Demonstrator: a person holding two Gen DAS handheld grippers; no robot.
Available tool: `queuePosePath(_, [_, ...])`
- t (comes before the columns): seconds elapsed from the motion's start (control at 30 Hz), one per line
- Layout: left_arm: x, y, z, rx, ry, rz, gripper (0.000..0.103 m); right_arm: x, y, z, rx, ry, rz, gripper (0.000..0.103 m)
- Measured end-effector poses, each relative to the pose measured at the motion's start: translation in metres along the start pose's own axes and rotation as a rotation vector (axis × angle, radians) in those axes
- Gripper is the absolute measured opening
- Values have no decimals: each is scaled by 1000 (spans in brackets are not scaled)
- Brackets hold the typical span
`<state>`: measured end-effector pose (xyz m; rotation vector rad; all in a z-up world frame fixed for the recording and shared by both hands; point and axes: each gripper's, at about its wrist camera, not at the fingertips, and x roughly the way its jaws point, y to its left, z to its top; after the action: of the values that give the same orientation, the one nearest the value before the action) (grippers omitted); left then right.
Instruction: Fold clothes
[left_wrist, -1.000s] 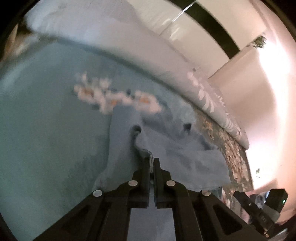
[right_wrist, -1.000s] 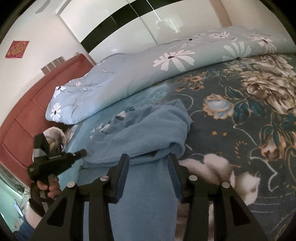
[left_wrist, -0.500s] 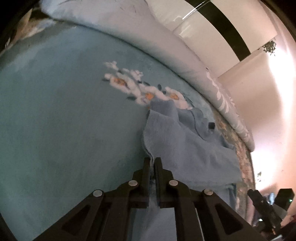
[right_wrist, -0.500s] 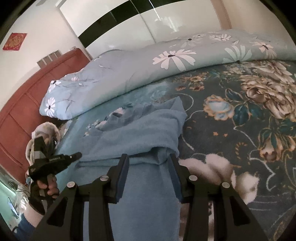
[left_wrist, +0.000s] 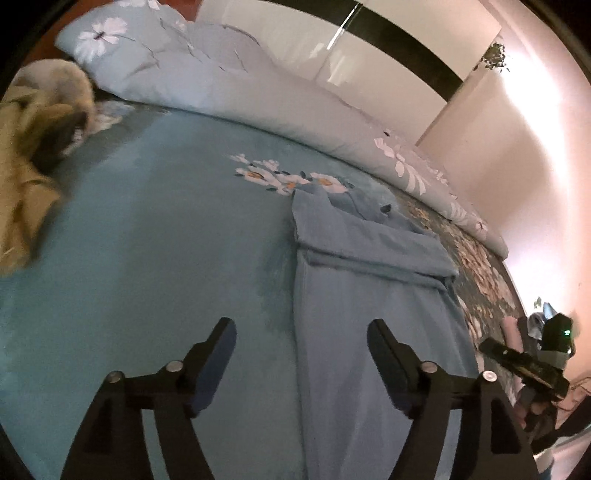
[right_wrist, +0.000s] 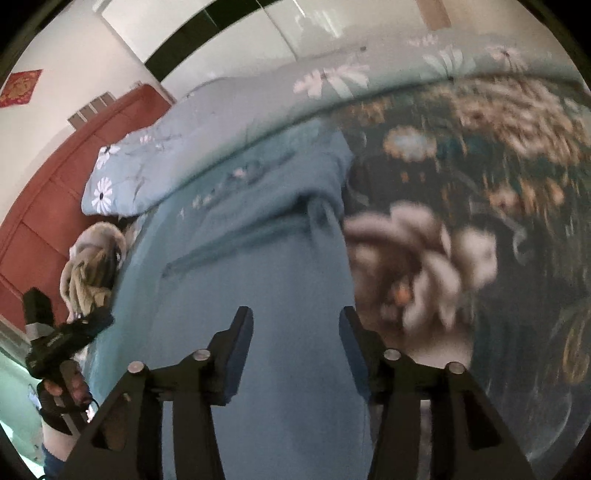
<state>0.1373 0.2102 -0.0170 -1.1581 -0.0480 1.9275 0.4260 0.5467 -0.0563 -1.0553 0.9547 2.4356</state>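
- Left wrist view: left gripper (left_wrist: 301, 354) has just been opening and now stands with its jaws wide apart and nothing between the pads; they hover above the bed rather than pinching cloth.
- The blue garment (left_wrist: 369, 288) lies flat on the teal bedsheet (left_wrist: 147, 258), ahead of this gripper and toward its right finger, with a folded-over upper part forming a band straight ahead.
- The step in hand looks like letting go after laying a fold. To do it well, I judge the jaws should clear the cloth fully before pulling away, so the fresh crease is not dragged open.
- A floral duvet (left_wrist: 258, 88) is bunched well beyond the garment; a tan plush bundle (left_wrist: 33, 147) lies far off to the gripper's left.
- Right wrist view: right gripper (right_wrist: 295, 347) has just been opening a little; its jaws stand apart over the garment's lower length, and the pads do not seem to press on the fabric, though the picture is blurred.
- The garment runs from under this gripper straight ahead to the fold. Next it probably needs a low, square pinch on the near edge, both layers taken together.
- A red wall hanging (right_wrist: 20, 88) sits far up to the left; any writing on it is too small to read. I see 0 brands or labels in either view.
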Motion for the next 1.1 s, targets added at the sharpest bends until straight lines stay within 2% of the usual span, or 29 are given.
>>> queuePosePath(0.07, [-16,1,-14,-10,-13,-9,79,-5,-2,-14,4,14,-9,53])
queuePosePath(0.23, [-27,4,-52,-67,52,-67,80,-20,-16,-48,37,49,-23,53])
queuePosePath(0.53, [3,-27,-102,8,181,-59,80,-44,-34,-79,38,69,-23,54])
queuePosePath(0.6, [7,-30,-110,14,212,-67,80,-45,-36,-85,43,72,3,54])
queuePosePath(0.7, [5,-33,-116,22,213,-71,80,-47,-38,-92,50,66,51,54])
queuePosePath(0.8, [4,-31,-119,-1,232,-128,80,-45,-36,-100,44,81,115,54])
queuePosePath(0.93, [4,-26,-121,-34,229,-157,80,-46,-34,-108,14,87,165,54])
queuePosePath(1.1, [7,-17,-117,-107,233,-224,78,-39,-46,-102,67,70,227,54])
